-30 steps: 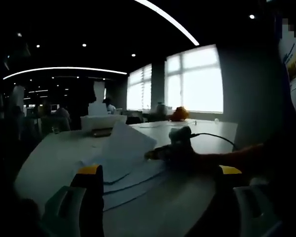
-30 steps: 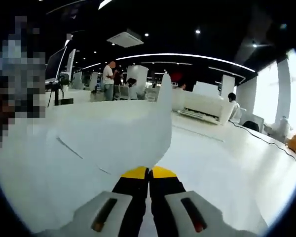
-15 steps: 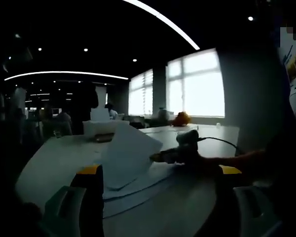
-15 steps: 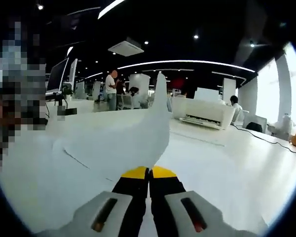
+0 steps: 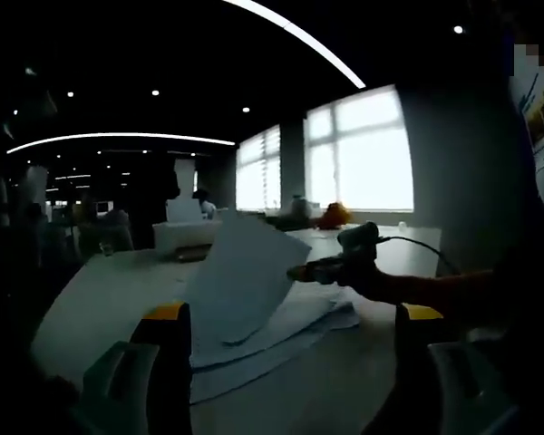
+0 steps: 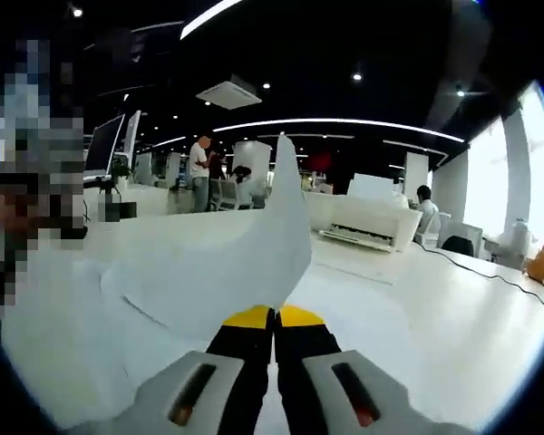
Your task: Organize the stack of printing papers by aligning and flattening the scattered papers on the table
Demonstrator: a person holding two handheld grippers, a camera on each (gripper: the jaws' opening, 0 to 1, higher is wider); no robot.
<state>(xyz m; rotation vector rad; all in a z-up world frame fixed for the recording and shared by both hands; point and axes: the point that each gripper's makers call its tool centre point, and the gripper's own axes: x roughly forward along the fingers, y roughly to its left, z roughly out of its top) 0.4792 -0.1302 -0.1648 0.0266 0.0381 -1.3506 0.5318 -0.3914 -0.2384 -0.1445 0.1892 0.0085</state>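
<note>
Right gripper view, right hand-held gripper [image 6: 274, 315] pinching lifted sheet [image 6: 245, 263], printer [image 6: 372, 217] behind

Raised sheet [image 5: 240, 276] above paper stack [image 5: 272, 335] on table [image 5: 109, 290].

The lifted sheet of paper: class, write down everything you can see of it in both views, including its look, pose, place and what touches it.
The lifted sheet of paper is plain, white and thin. It is raised at a slant above the other papers that lie spread on the white table. The right gripper has its yellow-tipped jaws shut on one edge. In the right gripper view the sheet curves upward to a pointed corner. The left gripper stands open and apart from it.
</note>
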